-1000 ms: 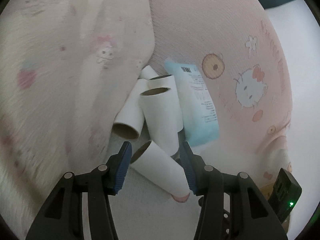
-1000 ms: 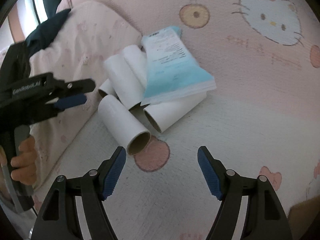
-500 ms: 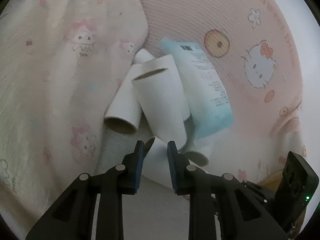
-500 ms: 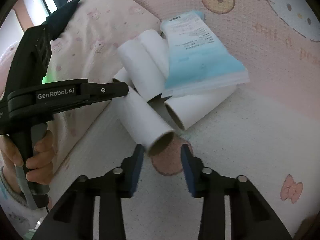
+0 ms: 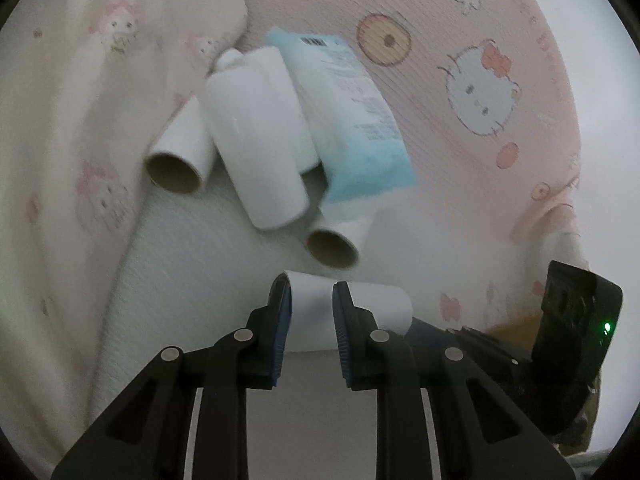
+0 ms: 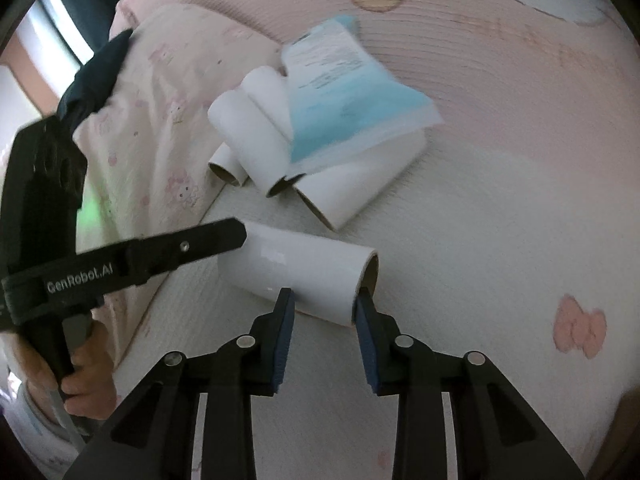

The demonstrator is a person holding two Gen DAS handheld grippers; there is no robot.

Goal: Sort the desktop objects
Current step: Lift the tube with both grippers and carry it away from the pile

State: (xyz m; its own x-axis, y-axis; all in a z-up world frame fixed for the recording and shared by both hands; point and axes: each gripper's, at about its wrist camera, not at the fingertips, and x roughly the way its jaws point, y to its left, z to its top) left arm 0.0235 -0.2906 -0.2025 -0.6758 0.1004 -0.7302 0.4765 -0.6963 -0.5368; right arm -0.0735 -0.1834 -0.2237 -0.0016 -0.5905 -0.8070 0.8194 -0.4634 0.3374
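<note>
Both wrist fisheyes are looking steeply down, close over the pink bed; both are sharing the cardboard tube pile [image 5: 256,152] [image 6: 256,136], from opposite sides.

Soft, dim daylight in both my wrist views, cool greyish cast on the left. Brightest patch: window strip [image 6: 52,20], upper left of right view. Shadows faint. Slight motion blur throughout. Heavy fisheye bending, black vignette at corners.
</note>
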